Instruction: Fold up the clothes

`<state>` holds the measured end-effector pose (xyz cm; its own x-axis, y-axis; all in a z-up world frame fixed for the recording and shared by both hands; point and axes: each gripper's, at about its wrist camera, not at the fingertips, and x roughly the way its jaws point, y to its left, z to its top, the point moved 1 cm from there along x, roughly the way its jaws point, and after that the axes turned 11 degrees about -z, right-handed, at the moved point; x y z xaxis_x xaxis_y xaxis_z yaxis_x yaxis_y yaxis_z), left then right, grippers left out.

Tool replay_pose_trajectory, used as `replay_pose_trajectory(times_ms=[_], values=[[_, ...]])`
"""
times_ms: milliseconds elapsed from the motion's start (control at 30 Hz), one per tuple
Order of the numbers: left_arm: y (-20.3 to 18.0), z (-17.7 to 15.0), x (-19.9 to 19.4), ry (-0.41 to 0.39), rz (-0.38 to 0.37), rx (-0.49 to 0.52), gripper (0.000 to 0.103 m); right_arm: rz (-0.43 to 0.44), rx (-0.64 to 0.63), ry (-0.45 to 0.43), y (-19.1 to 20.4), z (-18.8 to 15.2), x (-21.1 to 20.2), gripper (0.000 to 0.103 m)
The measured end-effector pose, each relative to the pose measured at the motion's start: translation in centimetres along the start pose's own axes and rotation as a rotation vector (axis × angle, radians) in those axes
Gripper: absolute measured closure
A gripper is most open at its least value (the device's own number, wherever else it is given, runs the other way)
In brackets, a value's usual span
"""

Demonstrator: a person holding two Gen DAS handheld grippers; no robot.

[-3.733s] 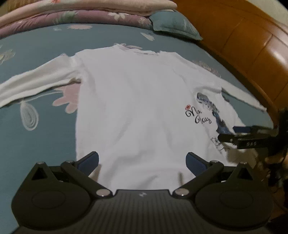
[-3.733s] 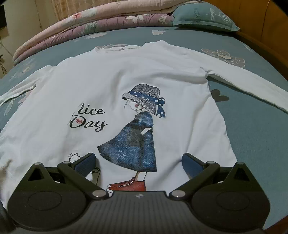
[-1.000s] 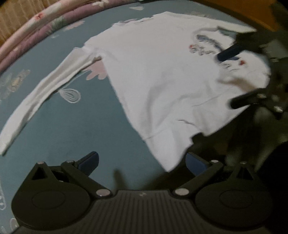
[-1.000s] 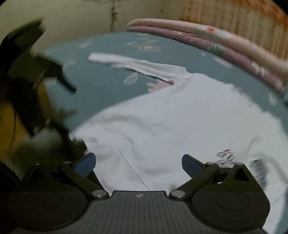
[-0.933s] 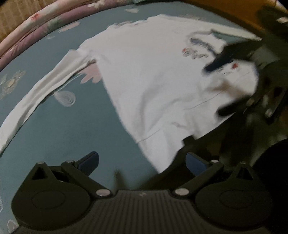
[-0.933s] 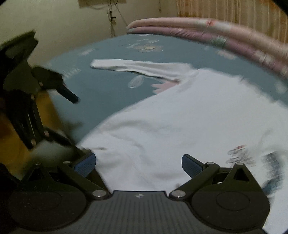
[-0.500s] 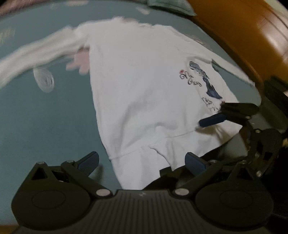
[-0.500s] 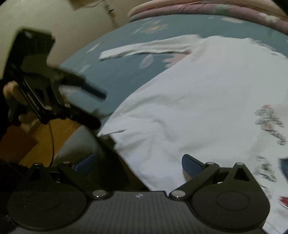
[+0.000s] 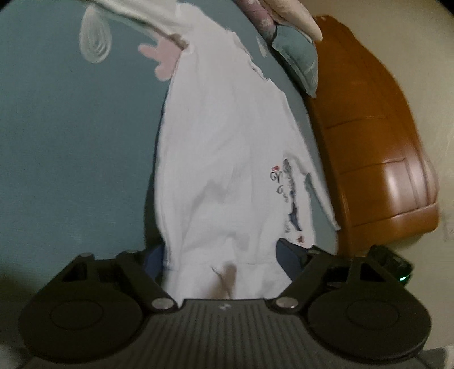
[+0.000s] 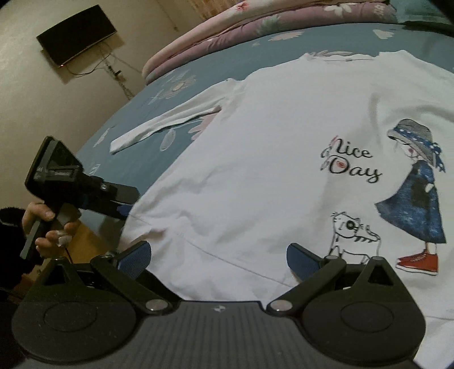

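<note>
A white long-sleeved shirt (image 10: 269,142) with a "Nice Day" print, a girl and a cat lies flat on the bed, front up. In the left wrist view the shirt (image 9: 227,142) runs away from the camera, and its hem corner lies between the wide-apart fingers of my left gripper (image 9: 221,258), which is open. The right wrist view shows that left gripper (image 10: 127,203) at the hem's left corner, held by a hand (image 10: 48,227). My right gripper (image 10: 218,257) stands open just over the hem's middle, left of the cat.
The teal flowered bed sheet (image 10: 136,113) surrounds the shirt. Folded quilts (image 10: 255,22) and a pillow (image 9: 298,56) lie at the head end. A wooden bed board (image 9: 369,142) rises past the shirt's right side. A dark screen (image 10: 76,34) hangs on the wall.
My left gripper has closed in on the hem's left corner, so the cloth now lies between its fingers. My right gripper has swung back toward the printed side of the hem.
</note>
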<state>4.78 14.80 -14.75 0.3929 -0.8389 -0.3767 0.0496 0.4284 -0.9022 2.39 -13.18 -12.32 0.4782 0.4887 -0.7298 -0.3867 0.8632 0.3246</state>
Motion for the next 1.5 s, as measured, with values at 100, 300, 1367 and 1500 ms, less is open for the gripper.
replay_pose_trajectory(times_ms=[100,300,1367,1500], values=[[1.2,-1.0,-0.8,0.008,0.008,-0.052,0.066,-0.021,0.012,-0.007,-0.5,-0.5,-0.4,0.0],[0.1,-1.6,-0.9,0.027,0.159,0.005,0.102,-0.058,0.108,-0.026,-2.7,-1.5,-1.3,0.0],[-7.1,7.1,12.8,0.086,0.374,0.585,0.021,-0.489,0.203,-0.129,-18.9,2.3,-4.9,0.056],[-7.0,7.5,12.8,0.08,0.353,0.559,0.02,-0.296,0.288,-0.127,-21.8,2.2,-5.7,0.054]])
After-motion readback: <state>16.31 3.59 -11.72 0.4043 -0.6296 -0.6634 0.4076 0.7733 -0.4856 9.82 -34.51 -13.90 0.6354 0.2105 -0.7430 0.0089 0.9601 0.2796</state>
